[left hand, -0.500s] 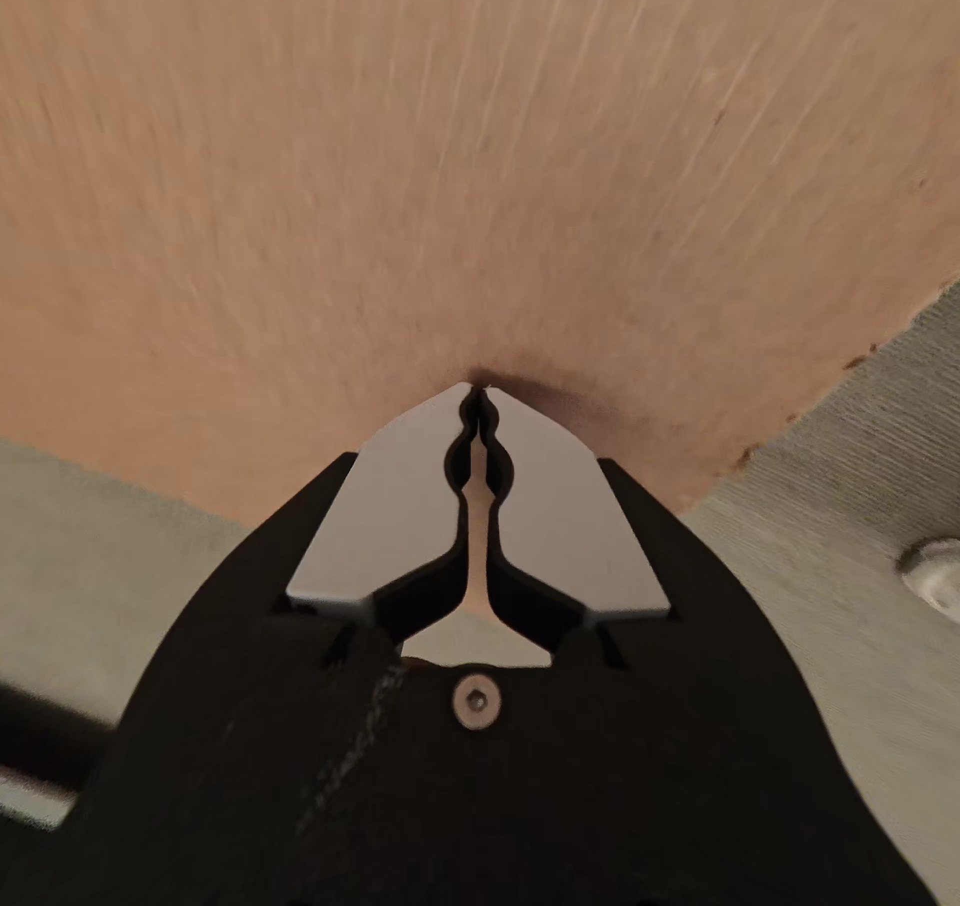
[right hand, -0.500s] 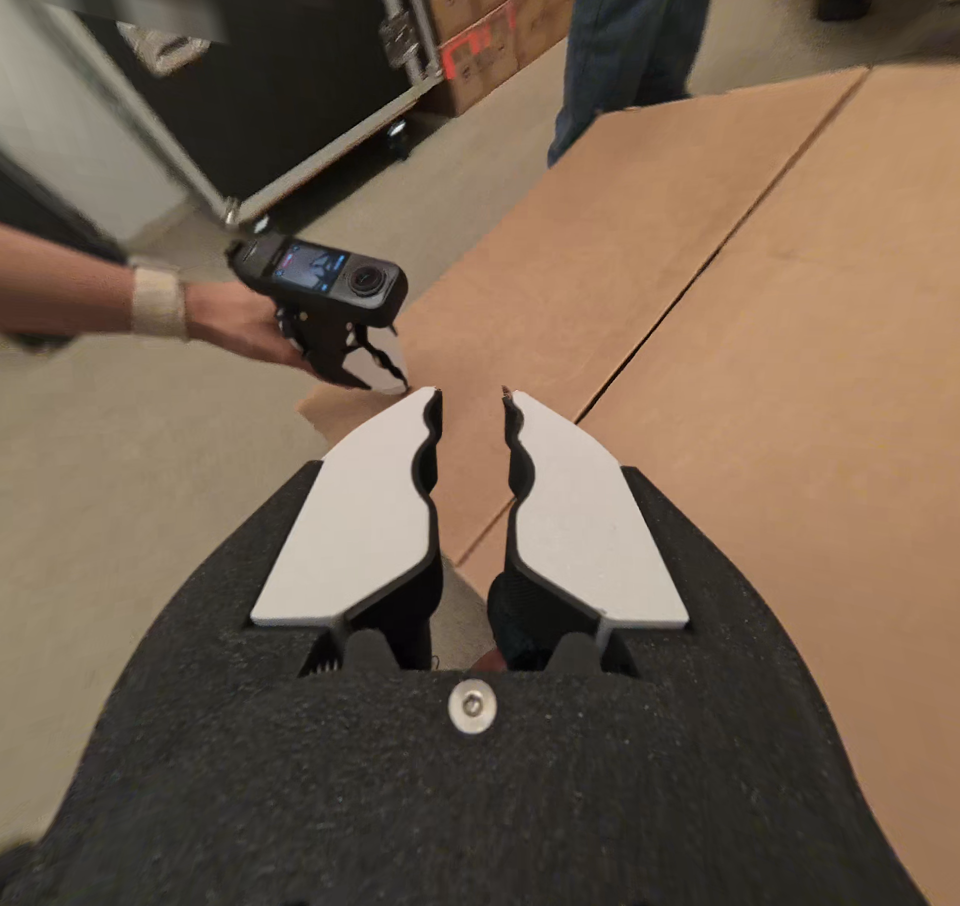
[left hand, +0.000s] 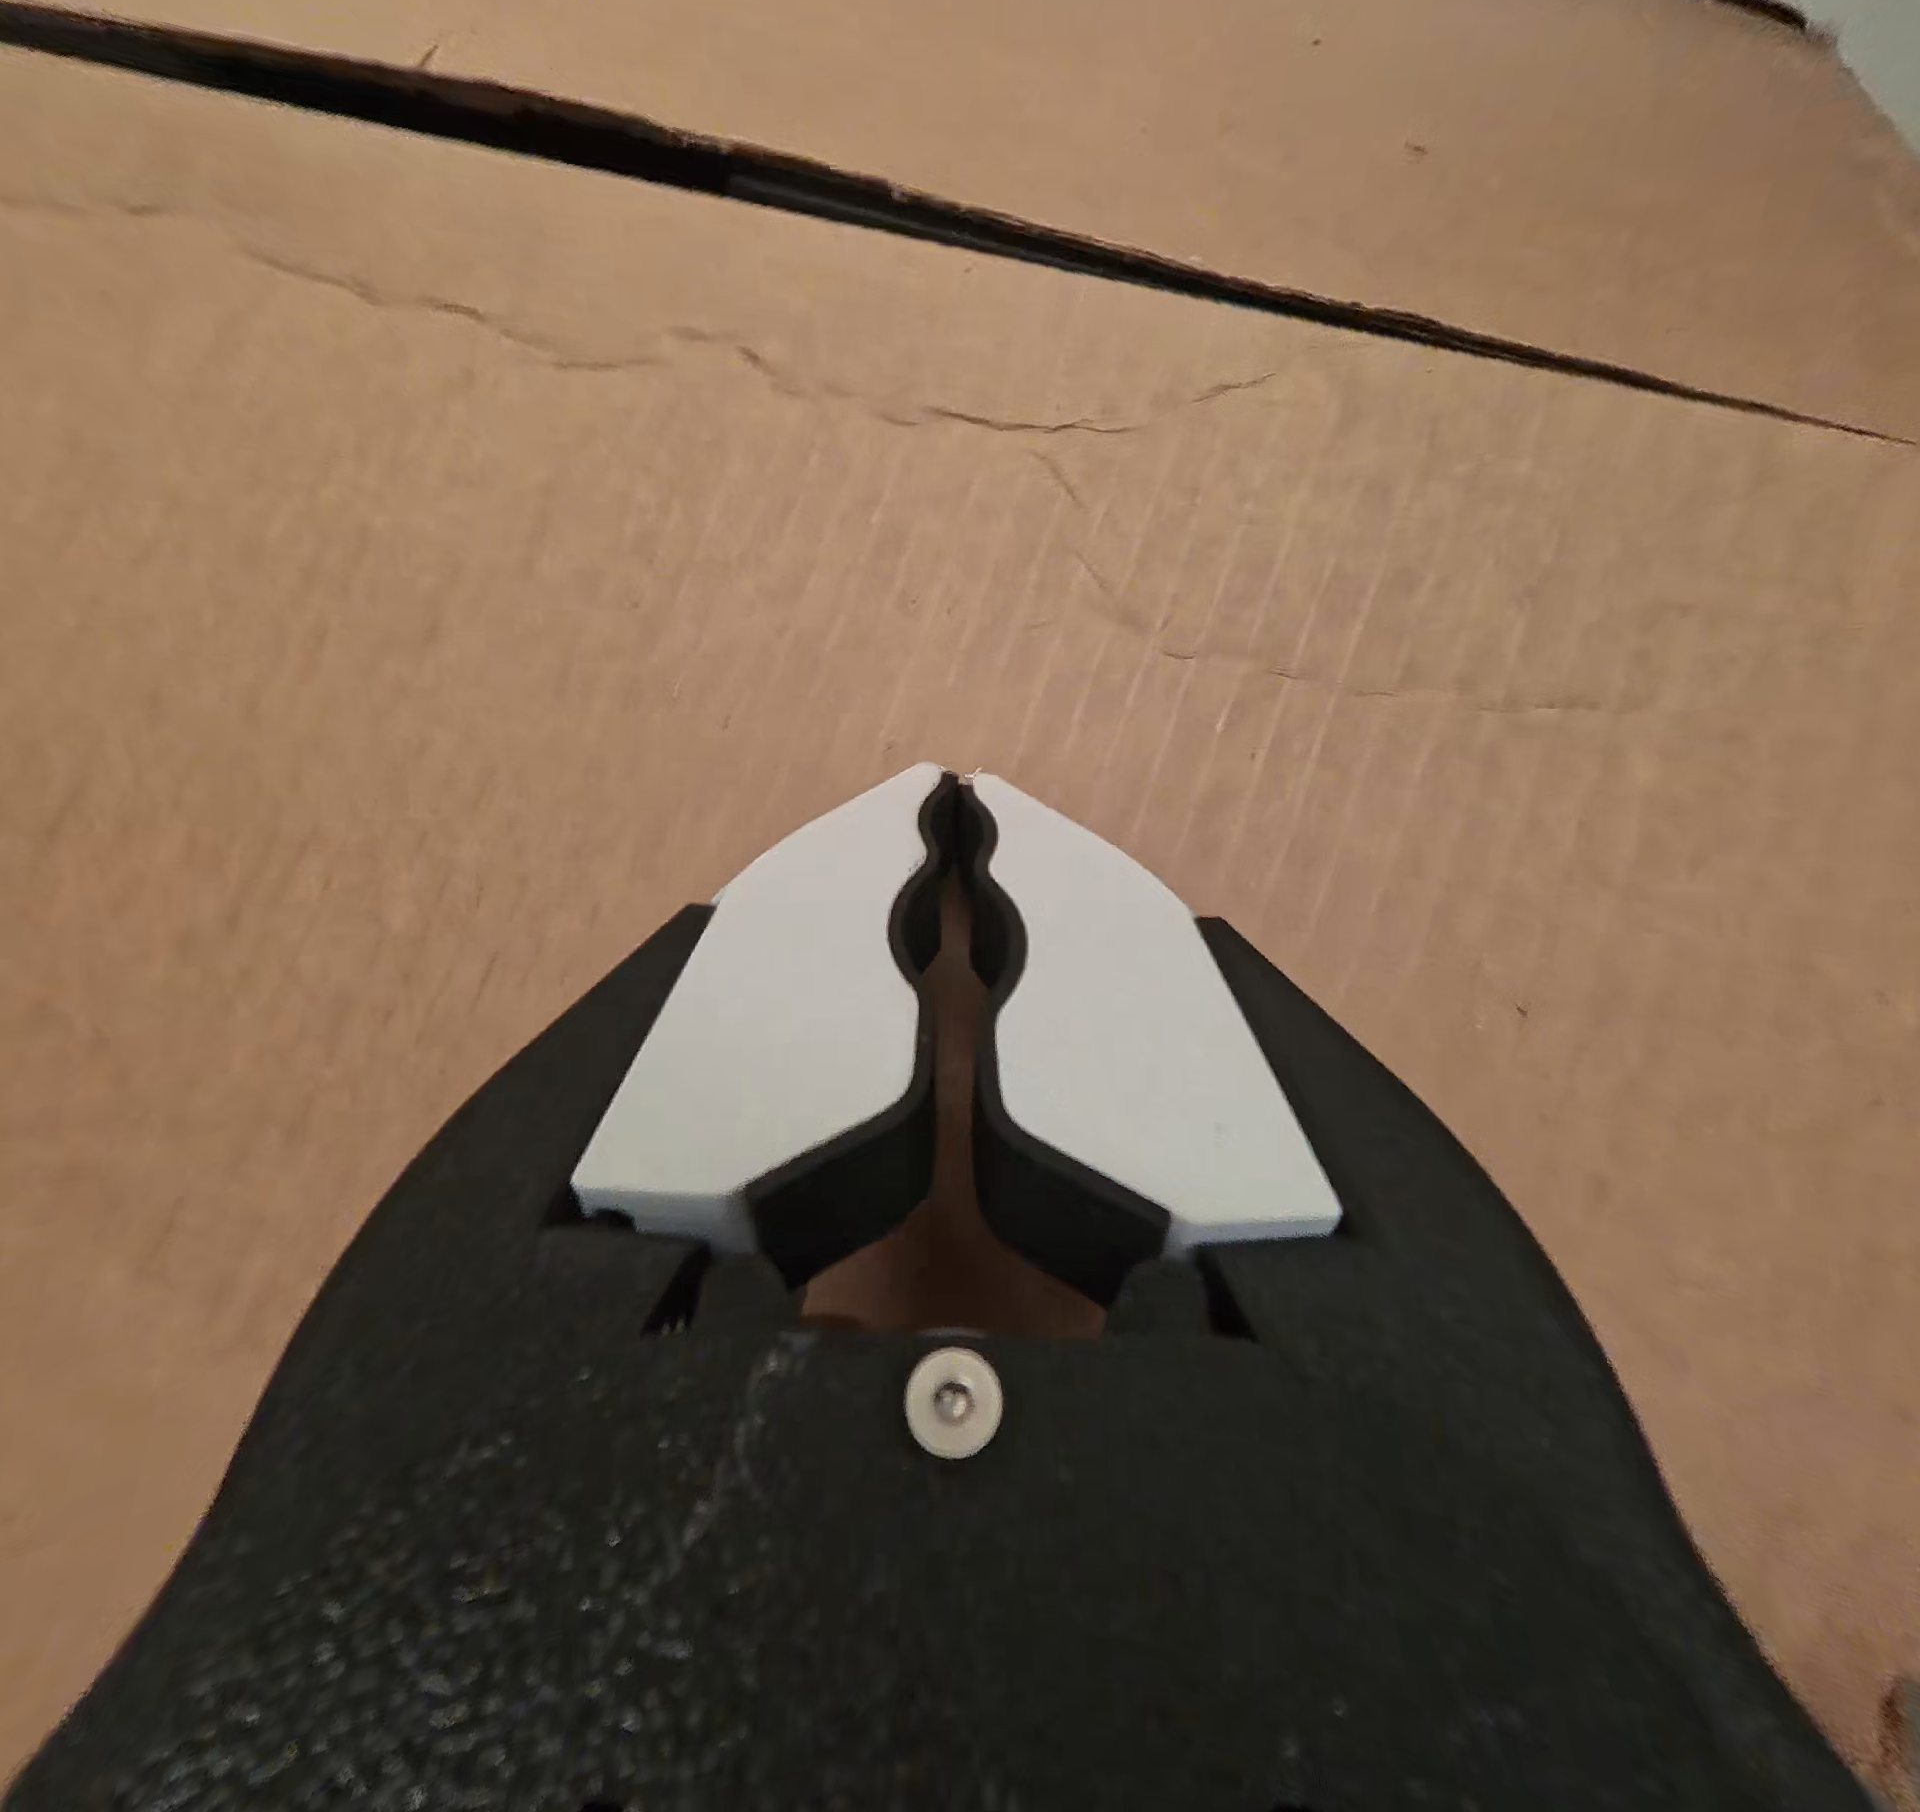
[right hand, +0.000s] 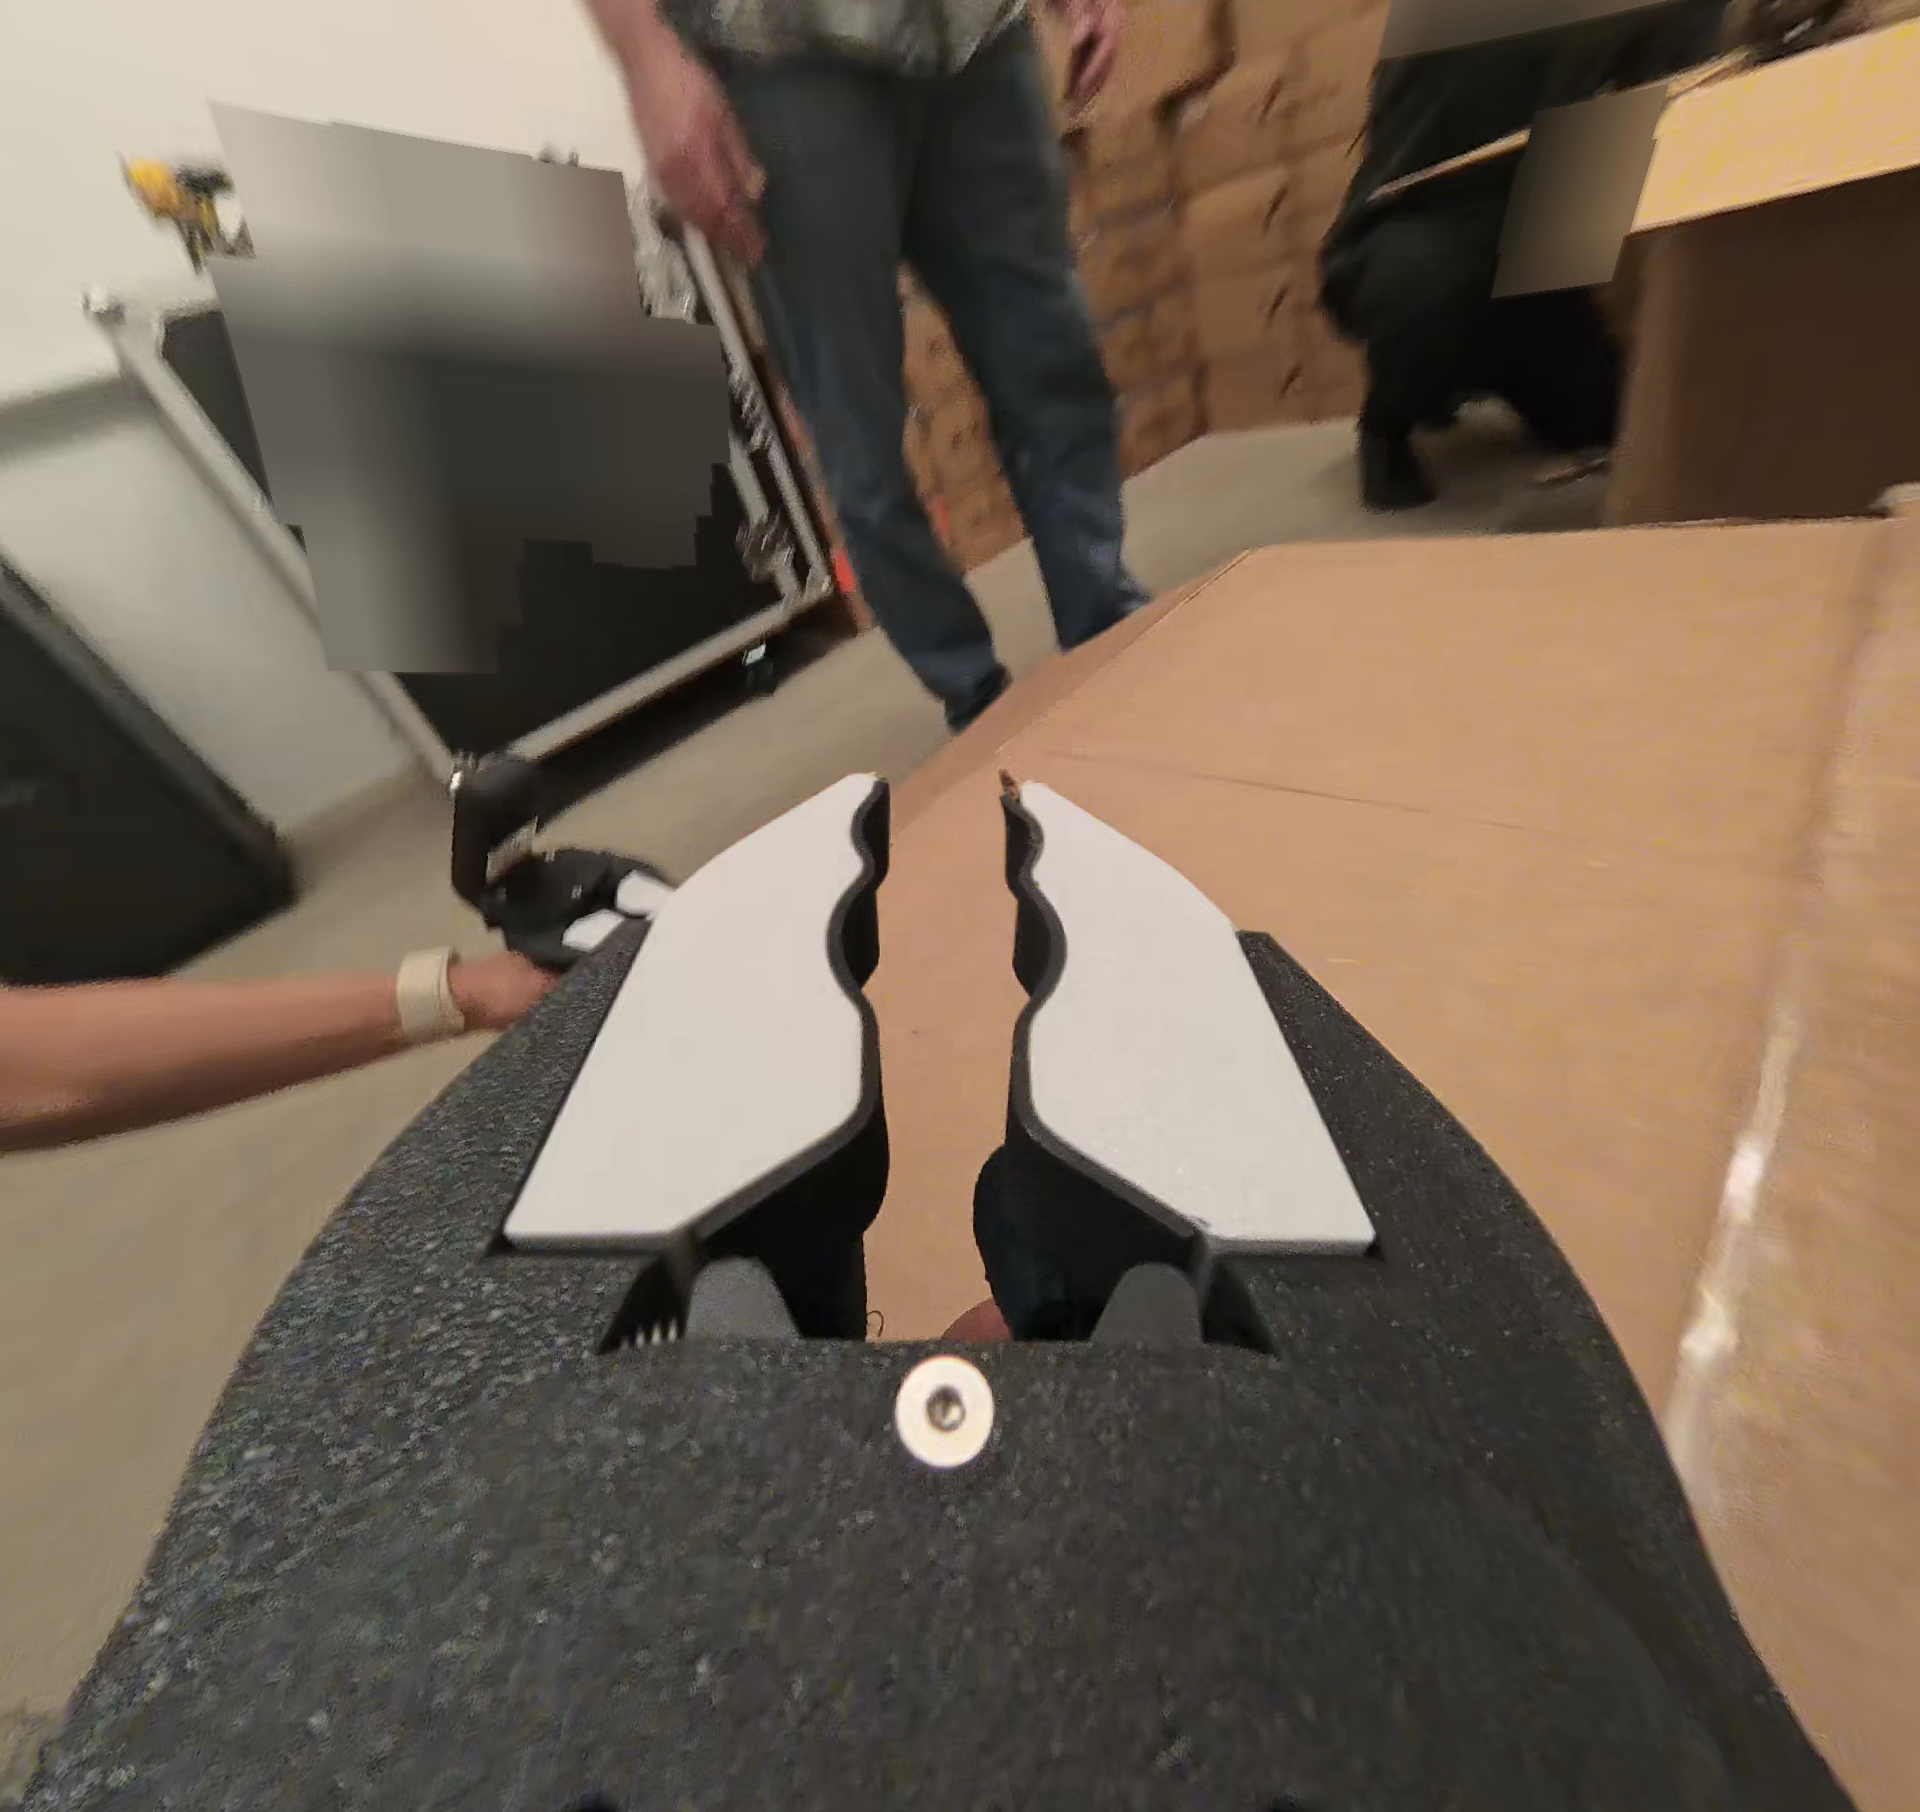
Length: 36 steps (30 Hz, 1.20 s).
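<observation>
A large flat brown cardboard sheet fills the left wrist view, creased, with a dark slit across its far part. My left gripper is shut, tips together just above or against the cardboard; nothing shows between the jaws. In the right wrist view my right gripper is open and empty, hovering over the near left part of the same cardboard. The left gripper, held by a hand, sits at the cardboard's left edge, partly hidden behind my right gripper's left finger.
A person in jeans stands at the cardboard's far edge. Another person in black crouches at the back right beside an open cardboard box. Stacked boxes and black metal-edged cases line the back. Grey floor lies left. Spacing between my two grippers at the tips: around 35 cm. To reach the dark slit in a straight line is about 11 cm for my left fingers, about 25 cm for my right.
The left gripper has moved from the cardboard's corner to over its surface, still shut. The right view has tilted up, and the left gripper now shows lower and closer.
</observation>
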Available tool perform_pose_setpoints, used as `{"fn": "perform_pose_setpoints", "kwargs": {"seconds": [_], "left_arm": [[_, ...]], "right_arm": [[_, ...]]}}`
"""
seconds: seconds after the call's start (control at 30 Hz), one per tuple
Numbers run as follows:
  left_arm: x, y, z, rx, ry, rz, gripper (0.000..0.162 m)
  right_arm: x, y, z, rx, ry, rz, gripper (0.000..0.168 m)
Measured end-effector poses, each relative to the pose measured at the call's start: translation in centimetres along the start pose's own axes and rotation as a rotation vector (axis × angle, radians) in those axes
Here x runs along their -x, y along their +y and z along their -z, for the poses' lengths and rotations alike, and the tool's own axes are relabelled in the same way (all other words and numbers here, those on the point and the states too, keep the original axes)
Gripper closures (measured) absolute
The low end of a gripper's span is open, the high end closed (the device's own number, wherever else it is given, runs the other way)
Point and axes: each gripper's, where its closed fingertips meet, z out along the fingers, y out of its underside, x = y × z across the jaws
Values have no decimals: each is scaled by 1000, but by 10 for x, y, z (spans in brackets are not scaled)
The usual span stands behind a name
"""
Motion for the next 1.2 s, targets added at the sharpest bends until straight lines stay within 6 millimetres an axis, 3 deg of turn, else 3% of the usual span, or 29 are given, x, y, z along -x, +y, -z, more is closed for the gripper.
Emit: {"fn": "perform_pose_setpoints", "kwargs": {"seconds": [0.1, 0.2, 0.33, 0.43, 0.63, 0.73, 0.87, 1.0, 1.1, 1.2], "left_arm": [[-3, 6, -14, -62, 7, 25, 162], [-8, 13, -30, -92, 4, 57, 162], [-16, 18, -57, -94, 11, 90, 162], [-23, 16, -75, -100, 9, 107, 162], [-25, 14, -80, -135, -31, 131, 162], [-26, 13, -85, -122, -54, 122, 162], [-22, 15, -75, -120, -100, 103, 162], [-12, 17, -51, -89, -139, 108, 162], [-8, 10, -25, -112, -189, 126, 162], [-15, -4, 1, -115, -208, 120, 162]], "right_arm": [[-16, -3, 43, -81, 60, -42, 149], [-16, 7, 75, -54, 91, 1, 149], [-17, 17, 102, 2, 101, 25, 149], [-22, 12, 125, -17, 100, -11, 149], [-36, 22, 162, -38, 99, -56, 148], [-47, 37, 175, -24, 131, -71, 148], [-68, 62, 184, 22, 231, -47, 148], [-78, 73, 202, 64, 345, 28, 143], [-79, 80, 219, 87, 441, 98, 139], [-72, 88, 232, 60, 446, 99, 138]]}}
